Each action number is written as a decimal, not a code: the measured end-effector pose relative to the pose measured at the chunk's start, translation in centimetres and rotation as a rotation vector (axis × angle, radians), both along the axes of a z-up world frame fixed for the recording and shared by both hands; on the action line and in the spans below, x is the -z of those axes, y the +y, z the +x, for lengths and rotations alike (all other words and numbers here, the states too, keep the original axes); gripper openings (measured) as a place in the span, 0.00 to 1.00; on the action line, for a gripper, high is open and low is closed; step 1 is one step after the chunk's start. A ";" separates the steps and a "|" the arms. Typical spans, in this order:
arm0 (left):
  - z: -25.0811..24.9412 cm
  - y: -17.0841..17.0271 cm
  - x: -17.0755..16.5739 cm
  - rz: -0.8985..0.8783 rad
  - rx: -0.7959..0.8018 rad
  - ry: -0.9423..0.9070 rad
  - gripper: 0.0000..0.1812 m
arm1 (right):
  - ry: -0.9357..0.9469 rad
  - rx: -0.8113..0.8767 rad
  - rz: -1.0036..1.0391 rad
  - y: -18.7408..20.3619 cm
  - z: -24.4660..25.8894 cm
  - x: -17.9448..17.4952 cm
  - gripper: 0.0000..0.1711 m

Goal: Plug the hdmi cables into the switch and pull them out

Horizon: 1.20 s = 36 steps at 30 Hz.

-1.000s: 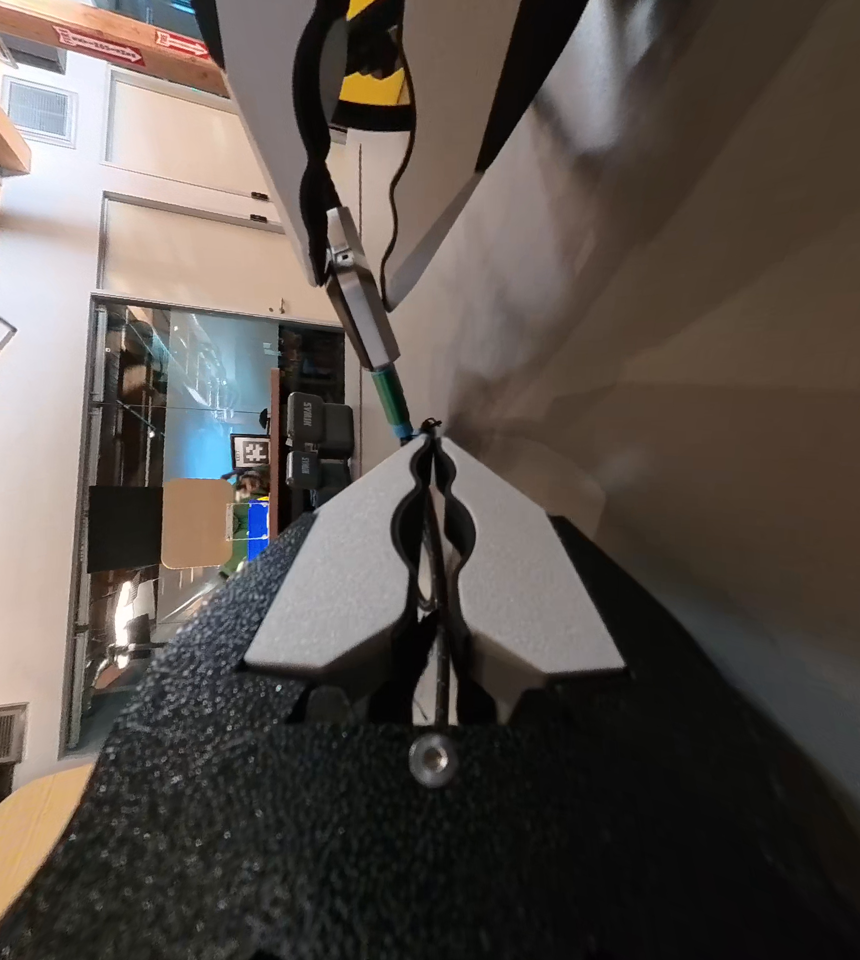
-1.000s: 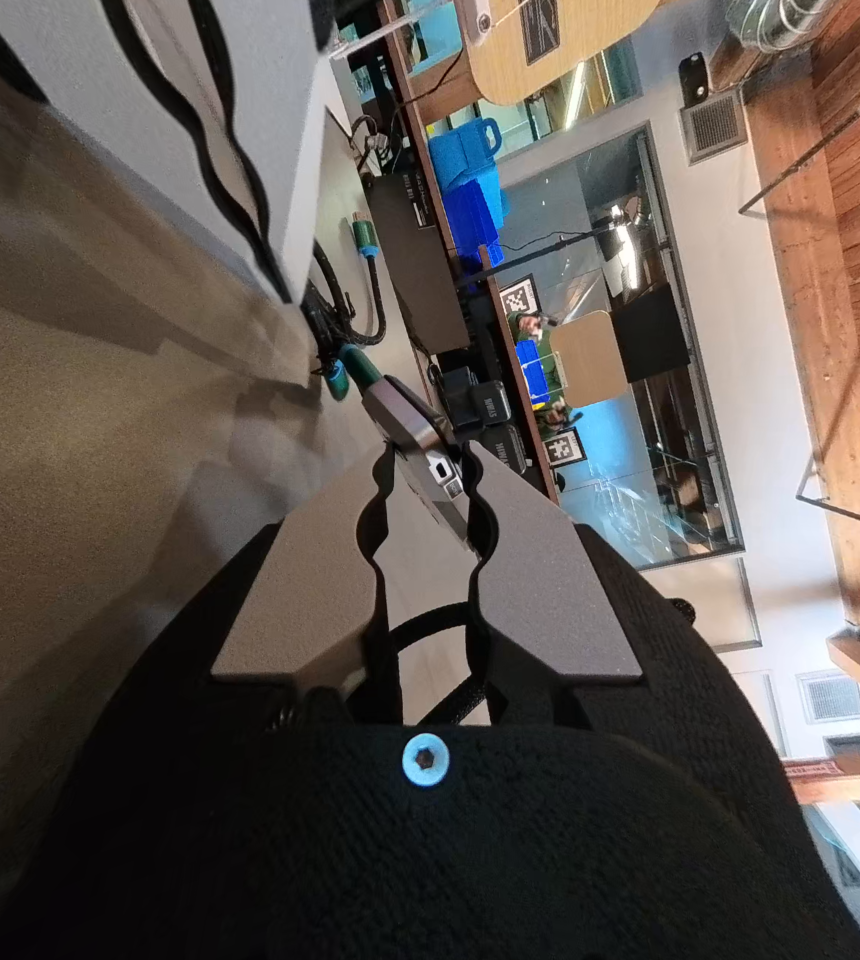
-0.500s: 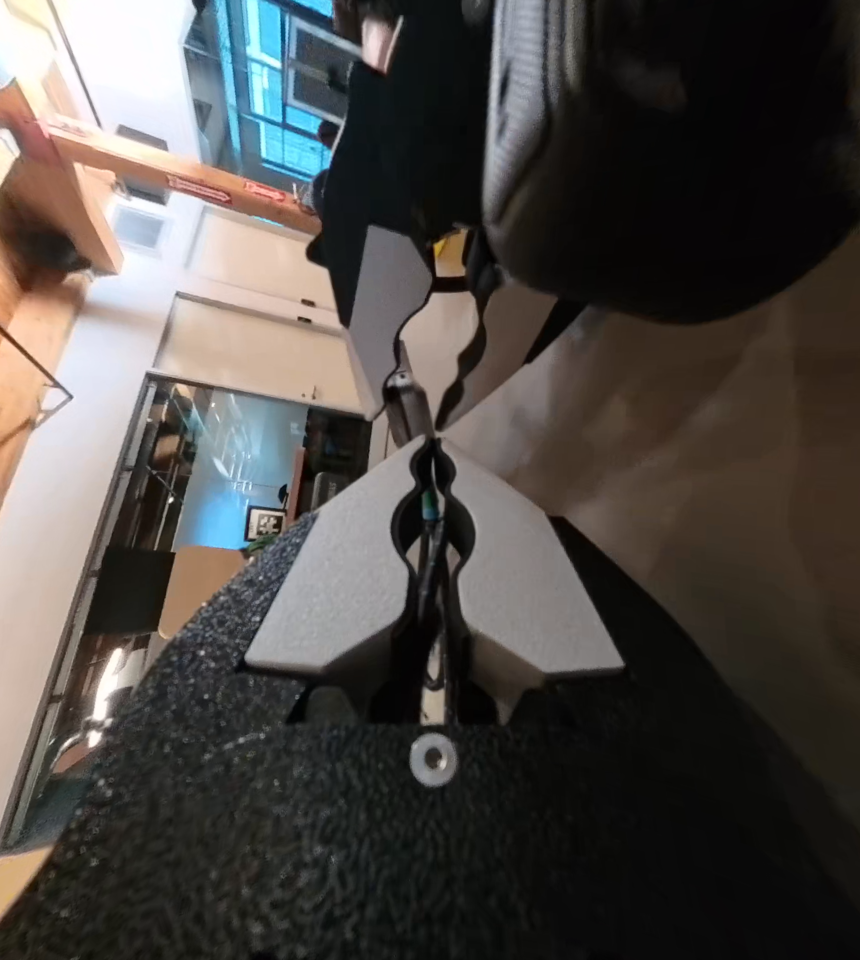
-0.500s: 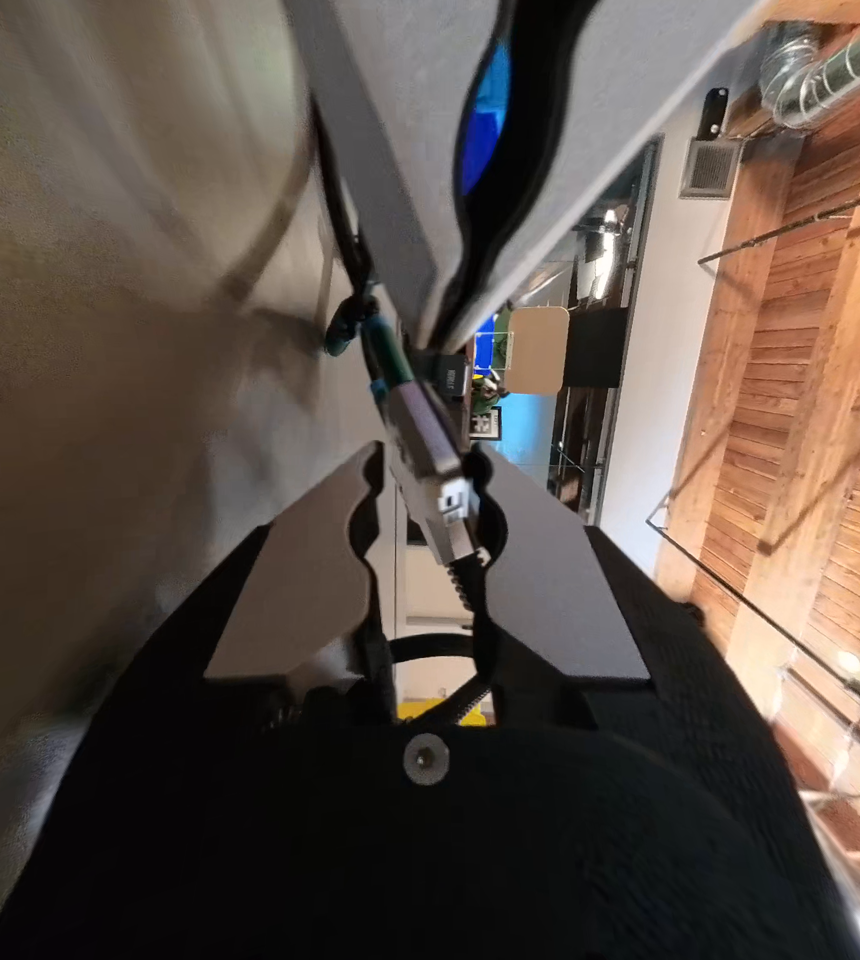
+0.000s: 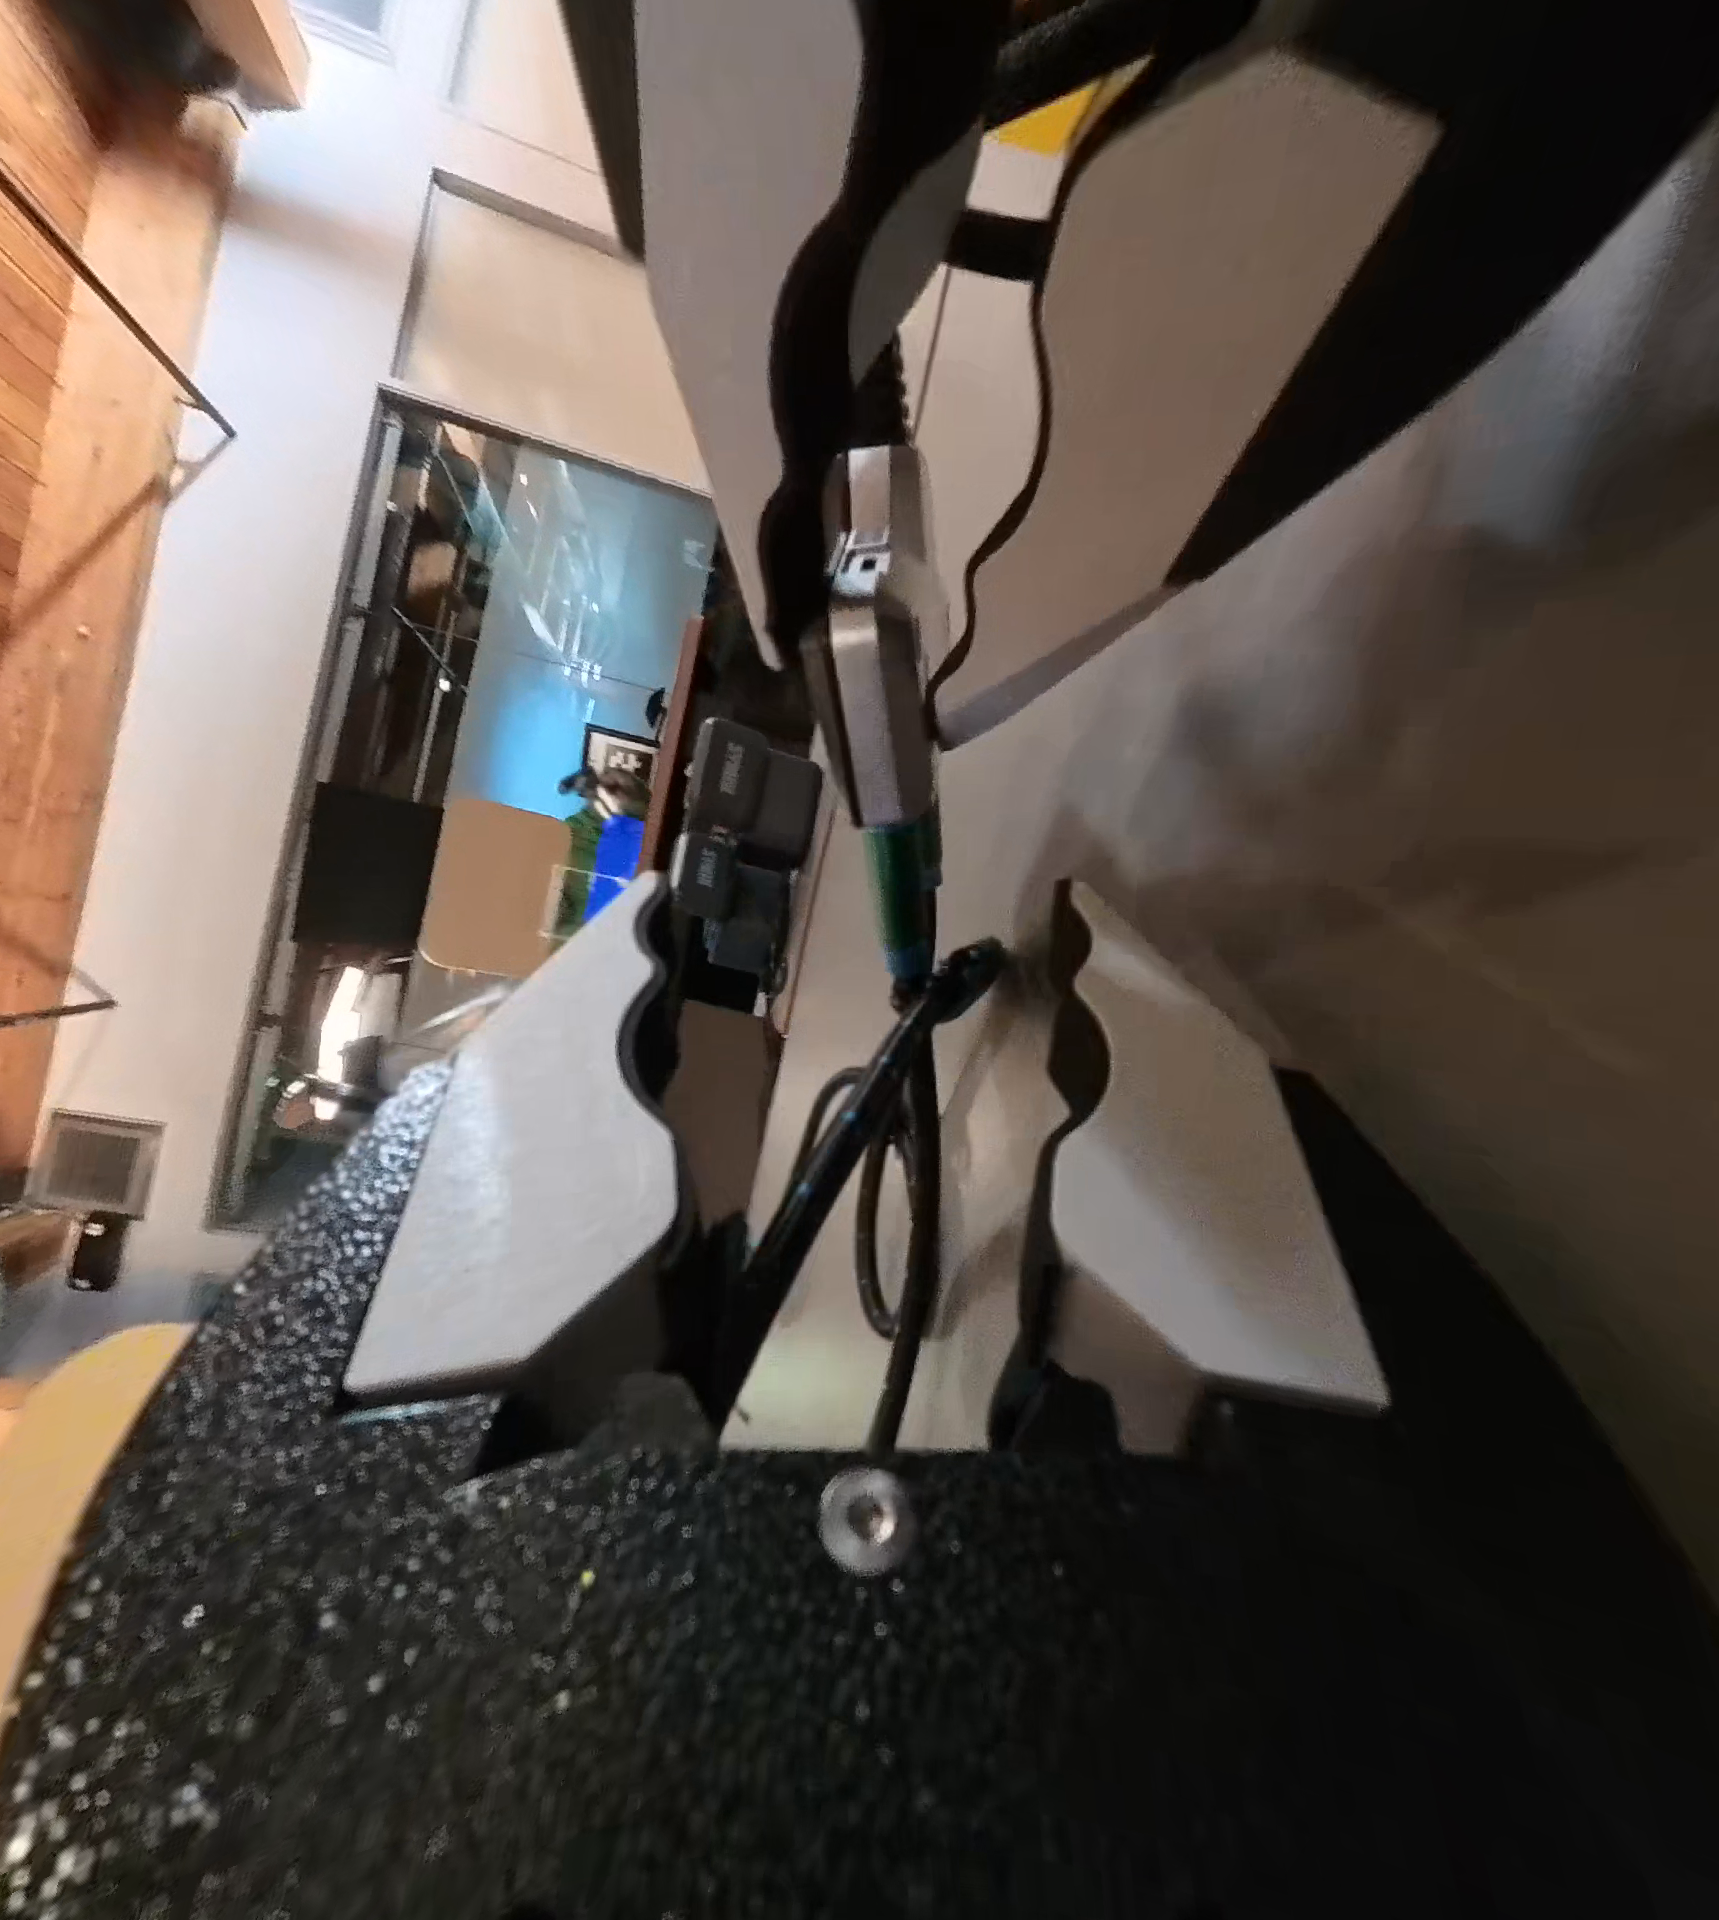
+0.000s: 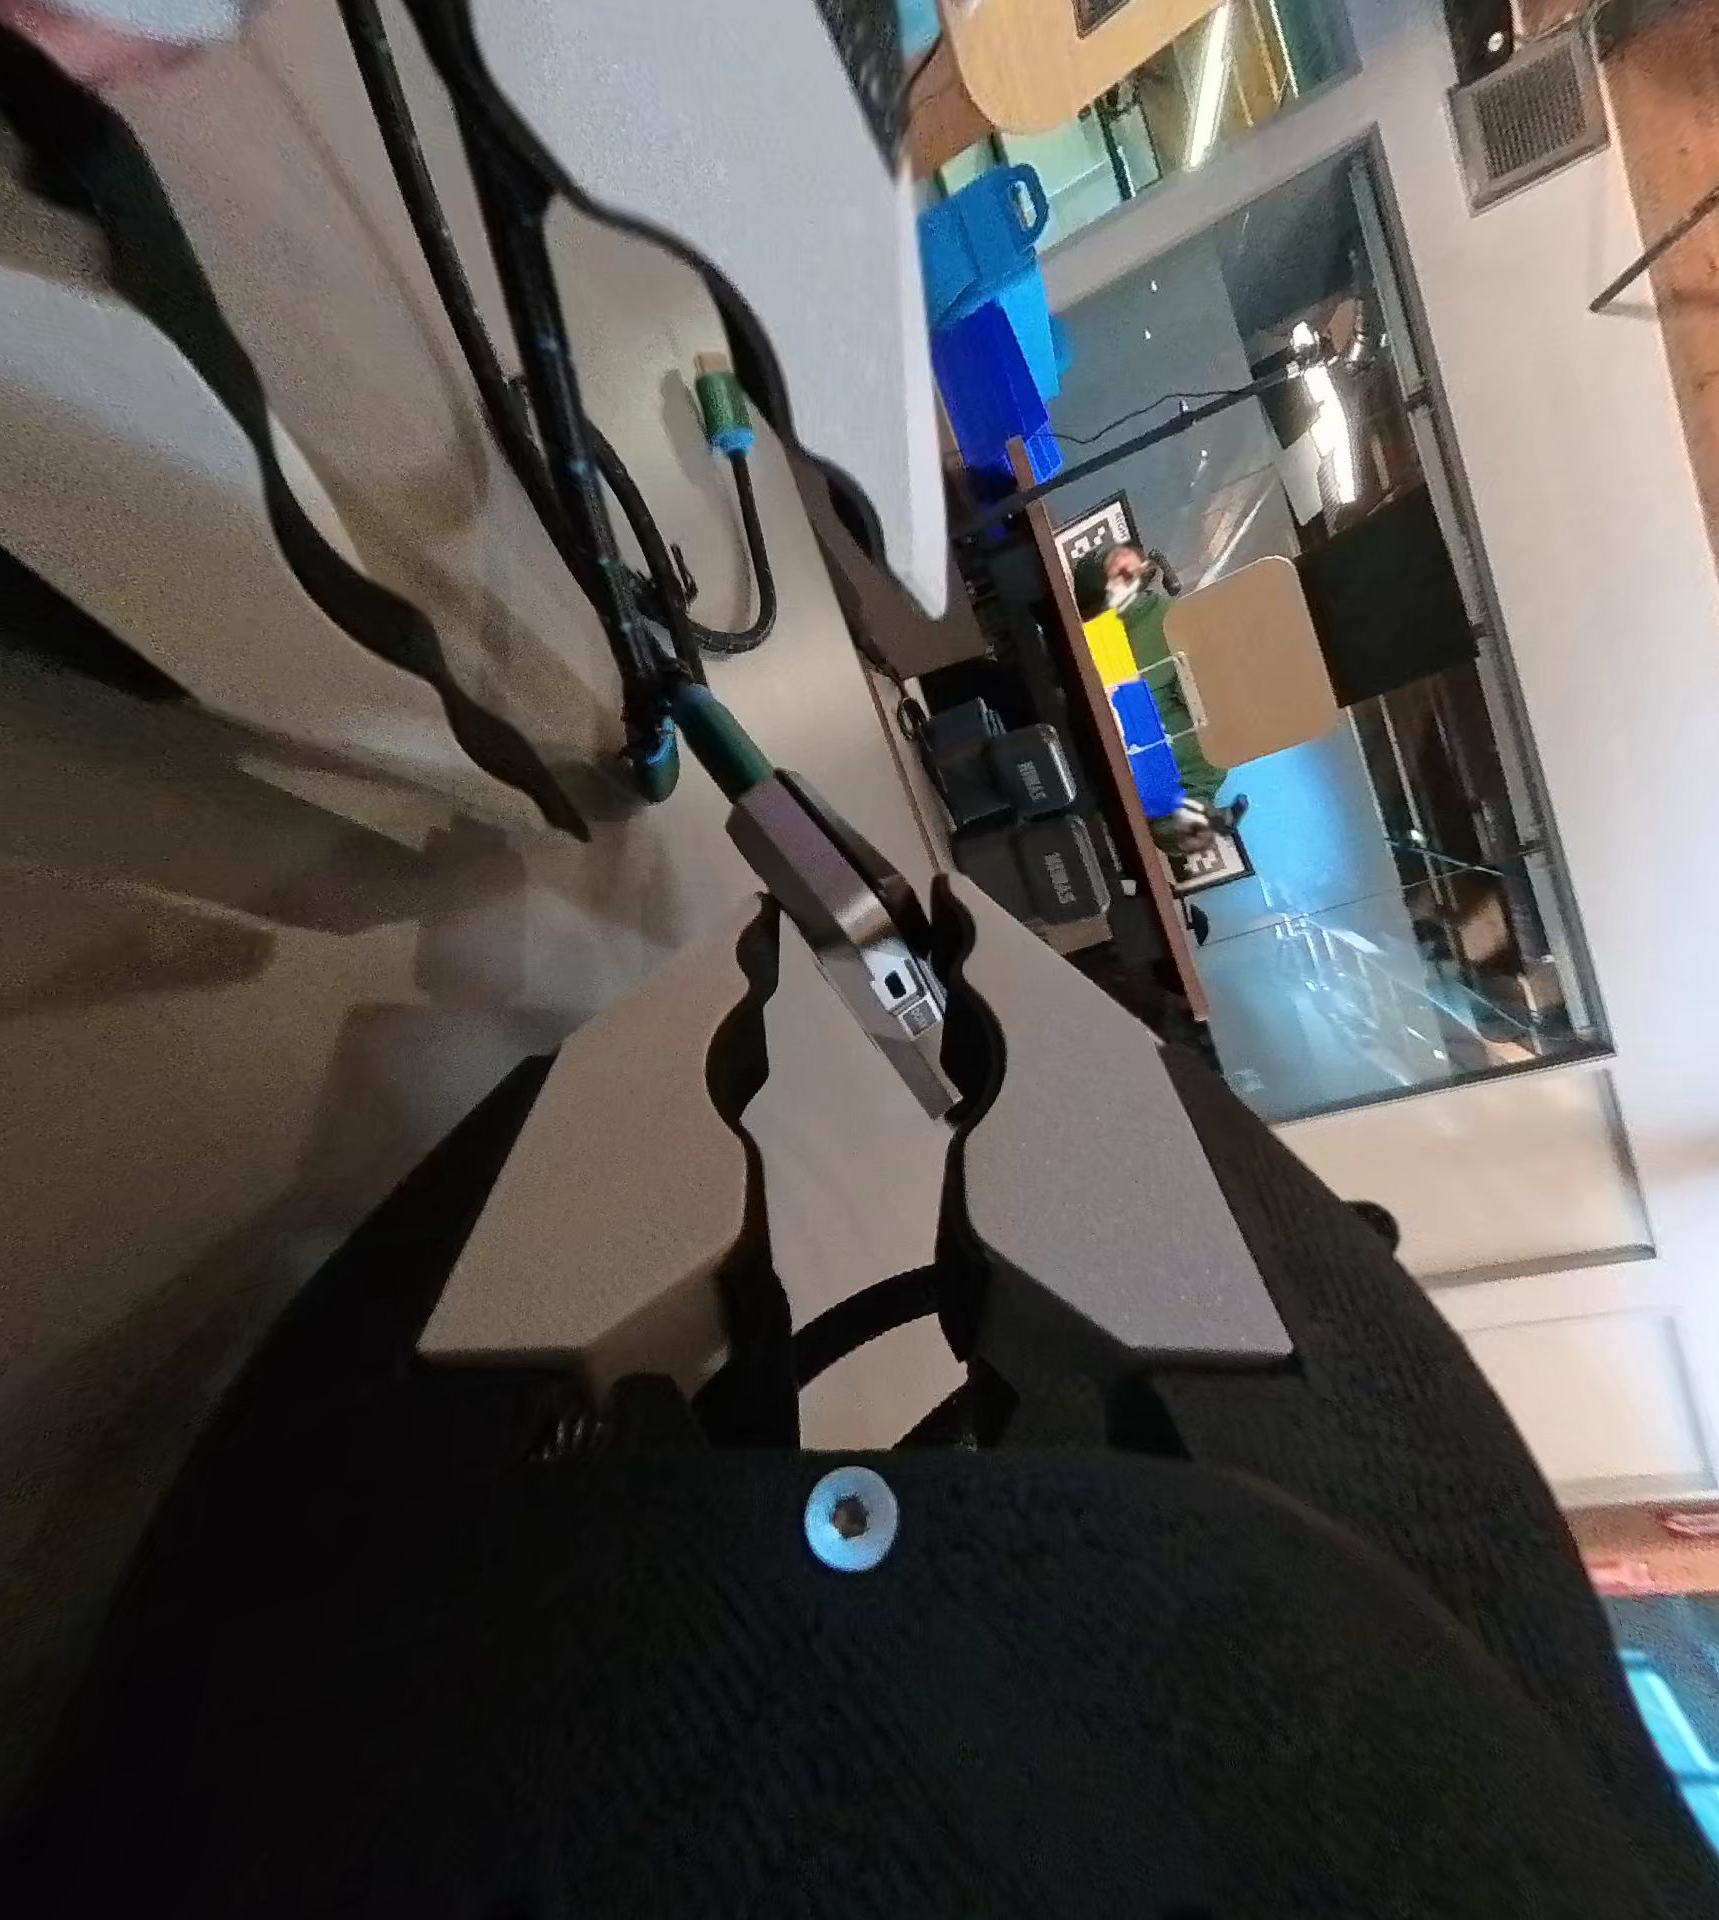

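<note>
My right gripper (image 6: 850, 904) is shut on the grey HDMI switch (image 6: 813, 883) and holds it above the beige table (image 6: 107, 935). A green HDMI plug (image 6: 720, 743) sits in the switch's far end. In the left wrist view my left gripper (image 5: 860, 914) is open, its jaws wide apart just below that green plug (image 5: 902, 883). The plug's black cable (image 5: 834, 1143) runs loose between the jaws. The switch (image 5: 876, 665) hangs above in the right gripper (image 5: 860, 686). A second green-plugged cable (image 6: 722, 405) lies on the table.
Black boxes (image 6: 1031, 821) stand at the table's far edge, with blue containers (image 6: 990, 343) beside them. Black cable loops (image 6: 626, 582) lie on the table behind the switch. A person in green (image 6: 1146, 644) stands far off.
My left gripper was shut on the cable and has opened, letting it go. The right gripper still holds the switch with the plug in it.
</note>
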<state>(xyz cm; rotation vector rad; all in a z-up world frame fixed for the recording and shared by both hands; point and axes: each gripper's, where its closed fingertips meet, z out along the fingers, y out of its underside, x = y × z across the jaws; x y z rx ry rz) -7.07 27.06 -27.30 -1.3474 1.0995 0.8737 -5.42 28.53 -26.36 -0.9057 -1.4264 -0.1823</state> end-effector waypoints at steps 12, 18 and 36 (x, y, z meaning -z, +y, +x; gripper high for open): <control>-0.5 1.8 0.6 0.023 0.050 0.092 0.23 | 0.032 -0.173 -0.045 -1.3 0.1 -0.1 0.15; -0.1 2.1 1.5 -0.014 0.095 0.130 0.09 | 0.036 -0.209 -0.073 -1.6 0.3 0.0 0.15; 0.4 1.3 1.8 -0.068 0.168 0.127 0.06 | -0.205 -0.098 0.402 -1.6 -0.2 0.5 0.19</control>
